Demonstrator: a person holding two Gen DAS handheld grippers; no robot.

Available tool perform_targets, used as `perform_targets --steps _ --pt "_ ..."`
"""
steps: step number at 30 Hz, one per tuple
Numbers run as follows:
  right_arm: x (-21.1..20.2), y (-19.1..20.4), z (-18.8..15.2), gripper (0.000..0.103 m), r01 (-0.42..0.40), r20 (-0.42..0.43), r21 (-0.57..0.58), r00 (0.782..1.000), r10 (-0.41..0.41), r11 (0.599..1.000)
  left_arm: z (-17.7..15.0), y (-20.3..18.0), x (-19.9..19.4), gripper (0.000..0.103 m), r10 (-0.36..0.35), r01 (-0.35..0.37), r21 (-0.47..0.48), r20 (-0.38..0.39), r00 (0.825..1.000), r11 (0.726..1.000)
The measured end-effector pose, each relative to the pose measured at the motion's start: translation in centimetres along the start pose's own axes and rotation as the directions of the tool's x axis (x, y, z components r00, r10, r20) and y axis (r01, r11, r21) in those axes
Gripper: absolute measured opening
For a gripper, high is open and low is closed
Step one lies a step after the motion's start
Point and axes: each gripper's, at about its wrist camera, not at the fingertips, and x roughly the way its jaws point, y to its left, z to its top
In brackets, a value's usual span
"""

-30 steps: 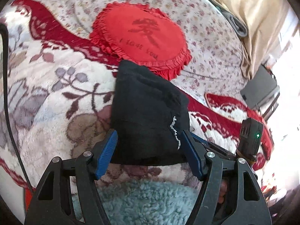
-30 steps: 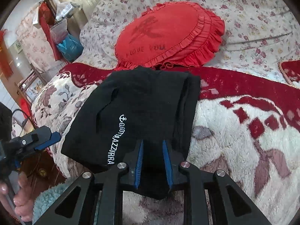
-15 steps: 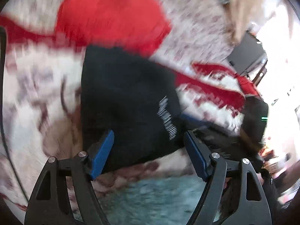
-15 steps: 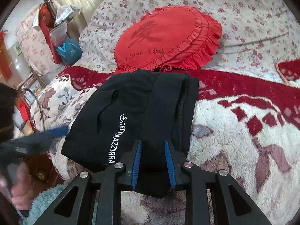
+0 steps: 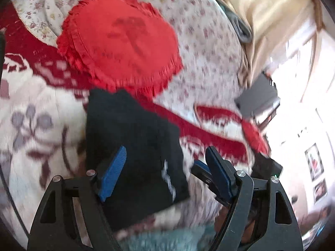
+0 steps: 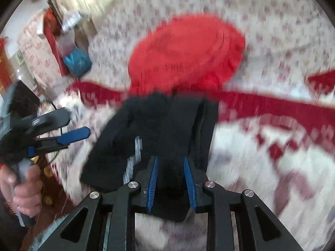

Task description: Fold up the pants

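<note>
The right tongs point(image 6: 171, 185) are pinching the near edge of the folded black pants point(image 6: 159, 129) on the fleece blanket point(image 6: 261, 167). The left tongs point(image 5: 165, 171), having just spread further, are gripping nothing over the pants' near-left corner. Holding that edge flat should keep the layers squared just before the red cushion point(image 6: 186, 54) beyond.

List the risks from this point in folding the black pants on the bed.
1. The right tongs straddle the near edge of the folded pants; whether they pinch is unclear, so lifting may spill the layers.
2. The left tongs stand open, holding nothing, so the lettered side is unsupported.
3. The red cushion touches the far edge, crowding it.
</note>
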Motion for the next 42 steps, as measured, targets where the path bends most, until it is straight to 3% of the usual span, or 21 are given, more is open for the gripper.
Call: perform_targets --steps 2,8,11,13,14,20,23,26,28,31,34,36,39,42 --pt "-0.2 0.0 1.5 0.025 0.005 0.049 -0.021 0.999 -0.004 1.000 1.7 0.6 1.2 0.078 0.037 -0.037 -0.026 -0.001 0.999 0.999" --pt "3.2 -0.5 4.8 0.025 -0.006 0.059 -0.030 0.998 0.008 1.000 3.7 2.3 4.6 0.078 0.135 -0.134 -0.056 0.014 0.991 0.989" --pt "5.9 -0.6 5.2 0.025 -0.006 -0.013 -0.041 1.000 0.005 0.999 2.6 5.0 7.3 0.077 0.162 -0.169 -0.114 -0.066 0.985 0.979" --pt "7.8 -1.4 4.5 0.025 -0.001 -0.078 -0.012 0.997 0.000 1.000 2.2 5.2 7.5 0.077 0.163 -0.166 -0.082 -0.046 0.986 0.983" --pt "7.9 -1.8 4.4 0.025 -0.009 -0.066 0.016 0.998 0.010 1.000 2.1 5.0 7.6 0.077 0.176 -0.179 -0.067 -0.052 0.983 0.982" --pt "7.0 -2.5 4.3 0.025 -0.027 -0.055 0.056 0.998 0.030 0.998 2.5 4.0 7.3 0.078 0.216 -0.220 -0.049 -0.072 0.974 0.974" --pt "4.7 -2.2 3.9 0.025 -0.059 -0.009 0.072 0.998 0.060 0.996 1.9 3.0 4.9 0.078 0.180 -0.182 -0.085 -0.028 0.983 0.980" --pt "1.9 -0.3 3.1 0.025 -0.101 0.018 -0.006 0.995 0.101 0.995 0.3 1.3 2.8 0.078 0.141 -0.141 -0.056 0.011 0.990 0.988" --pt "1.0 1.2 1.8 0.025 -0.116 -0.015 -0.070 0.993 0.115 0.991 -1.6 0.5 3.1 0.080 0.147 -0.148 -0.025 -0.028 0.989 0.989" --pt "3.2 2.0 -1.0 0.025 -0.072 -0.176 -0.118 0.983 0.050 0.990 -3.4 -0.1 5.1 0.080 0.238 -0.230 0.079 -0.112 0.965 0.970" --pt "1.7 2.6 -1.1 0.025 -0.070 -0.120 -0.149 0.991 0.052 0.986 -2.7 -0.3 4.4 0.080 0.229 -0.226 0.035 -0.140 0.963 0.973" --pt "-0.1 2.1 -1.1 0.025 -0.088 -0.056 -0.110 0.995 0.082 0.990 -2.3 -0.8 3.0 0.080 0.194 -0.195 0.005 -0.115 0.974 0.981" --pt "-2.0 0.3 -1.5 0.025 -0.024 -0.010 -0.021 1.000 0.023 1.000 -3.4 -3.6 -0.8 0.080 0.165 -0.167 0.089 0.029 0.986 0.982" --pt "-1.6 -1.2 -2.2 0.025 0.083 -0.050 0.031 0.995 -0.081 0.996 -5.9 -7.0 -3.5 0.085 0.213 -0.248 0.232 0.166 0.963 0.941"
